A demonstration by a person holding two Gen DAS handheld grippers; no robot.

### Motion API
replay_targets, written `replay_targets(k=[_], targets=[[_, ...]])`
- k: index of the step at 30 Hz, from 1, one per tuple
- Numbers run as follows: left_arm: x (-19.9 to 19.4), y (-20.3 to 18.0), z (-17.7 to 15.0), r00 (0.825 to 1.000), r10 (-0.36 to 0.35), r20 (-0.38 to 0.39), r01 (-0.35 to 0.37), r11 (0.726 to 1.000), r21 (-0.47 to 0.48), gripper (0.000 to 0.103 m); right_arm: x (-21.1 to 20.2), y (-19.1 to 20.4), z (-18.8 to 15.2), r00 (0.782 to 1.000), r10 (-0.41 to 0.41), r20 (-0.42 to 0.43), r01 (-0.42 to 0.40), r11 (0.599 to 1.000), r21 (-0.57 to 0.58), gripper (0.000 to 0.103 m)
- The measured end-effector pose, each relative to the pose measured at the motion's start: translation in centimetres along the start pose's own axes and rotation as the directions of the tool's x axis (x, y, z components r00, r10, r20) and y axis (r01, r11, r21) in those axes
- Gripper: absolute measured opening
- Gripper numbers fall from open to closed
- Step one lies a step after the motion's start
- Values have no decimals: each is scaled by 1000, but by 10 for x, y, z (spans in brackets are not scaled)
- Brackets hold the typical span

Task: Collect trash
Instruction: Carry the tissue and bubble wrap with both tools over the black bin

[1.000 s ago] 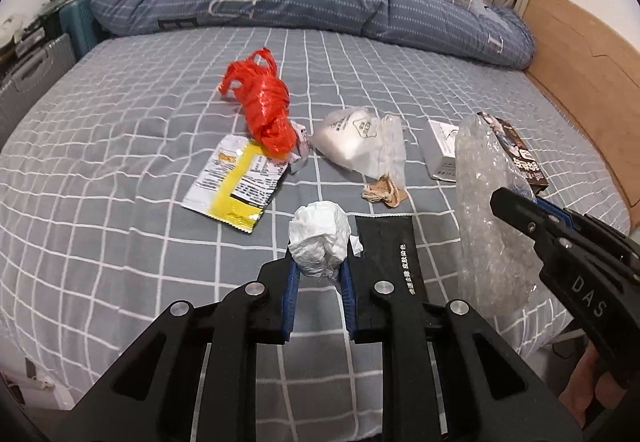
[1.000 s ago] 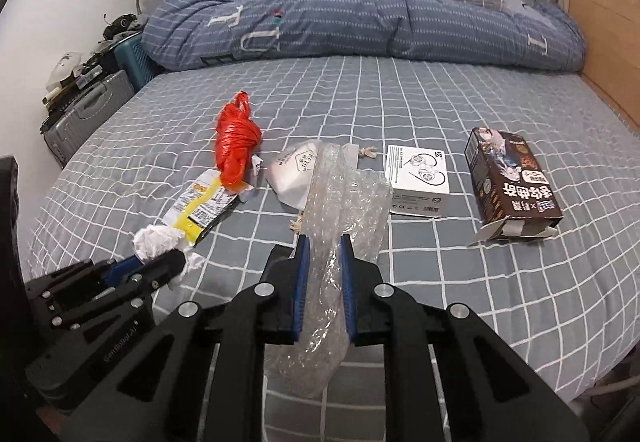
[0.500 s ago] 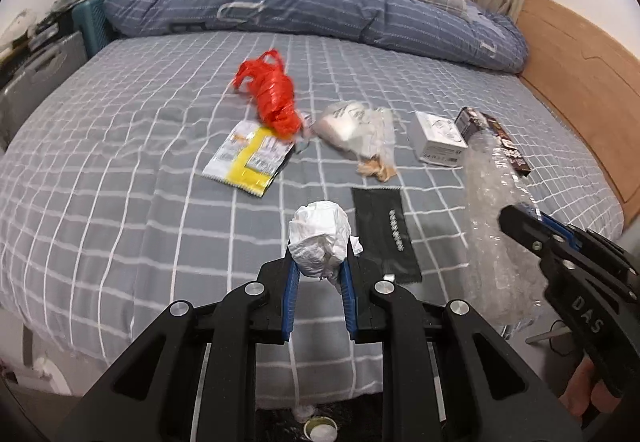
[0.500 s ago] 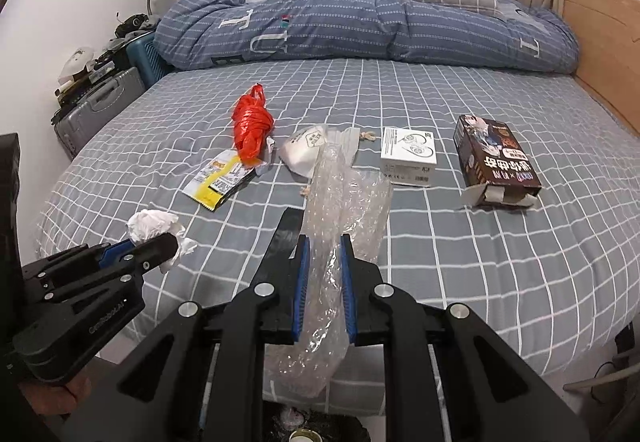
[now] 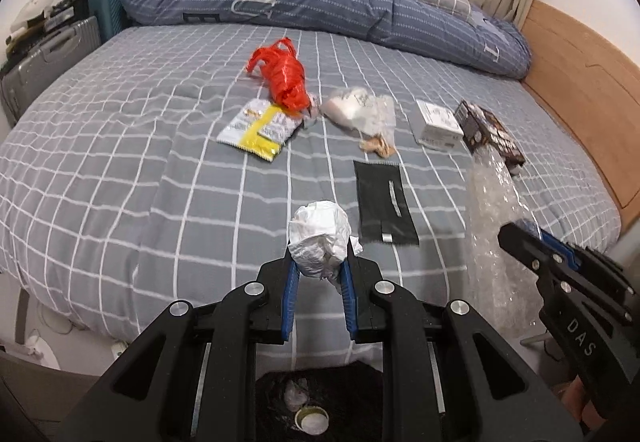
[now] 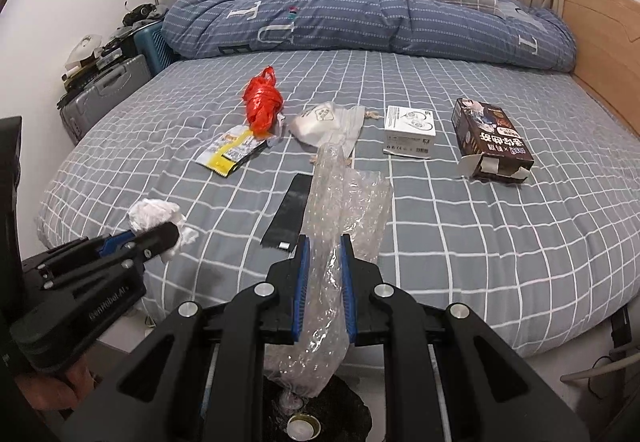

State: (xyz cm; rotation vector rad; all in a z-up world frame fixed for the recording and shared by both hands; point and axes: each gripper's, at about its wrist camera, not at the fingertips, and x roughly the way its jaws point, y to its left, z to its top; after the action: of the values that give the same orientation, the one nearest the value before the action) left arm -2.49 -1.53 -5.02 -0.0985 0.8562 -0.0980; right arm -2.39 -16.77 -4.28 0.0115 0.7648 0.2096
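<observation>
Tissue, a crumpled white ball (image 5: 319,239), sits pinched in my closed left tongs (image 5: 319,274); my right tongs (image 6: 323,274) clamp a clear bubble-wrap sheet (image 6: 340,226). Both hang over what looks like a dark bin (image 5: 320,398) at 6 o'clock. The floppy wrap could catch the rim and spill. Left on the grey checked bed (image 5: 120,170): one red bag (image 5: 282,76), three wrappers, two boxes.
</observation>
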Motion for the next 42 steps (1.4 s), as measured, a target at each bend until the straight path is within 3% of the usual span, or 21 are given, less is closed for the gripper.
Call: replay_targets(k=[16, 42], targets=[[-16, -4, -51, 999, 16, -35, -14, 999, 39, 18, -17, 13, -40, 999, -3, -35, 3, 1000, -10, 15], [-34, 12, -131, 988, 33, -150, -35, 999, -10, 18, -39, 29, -113, 991, 5, -133, -7, 1000, -14, 15]])
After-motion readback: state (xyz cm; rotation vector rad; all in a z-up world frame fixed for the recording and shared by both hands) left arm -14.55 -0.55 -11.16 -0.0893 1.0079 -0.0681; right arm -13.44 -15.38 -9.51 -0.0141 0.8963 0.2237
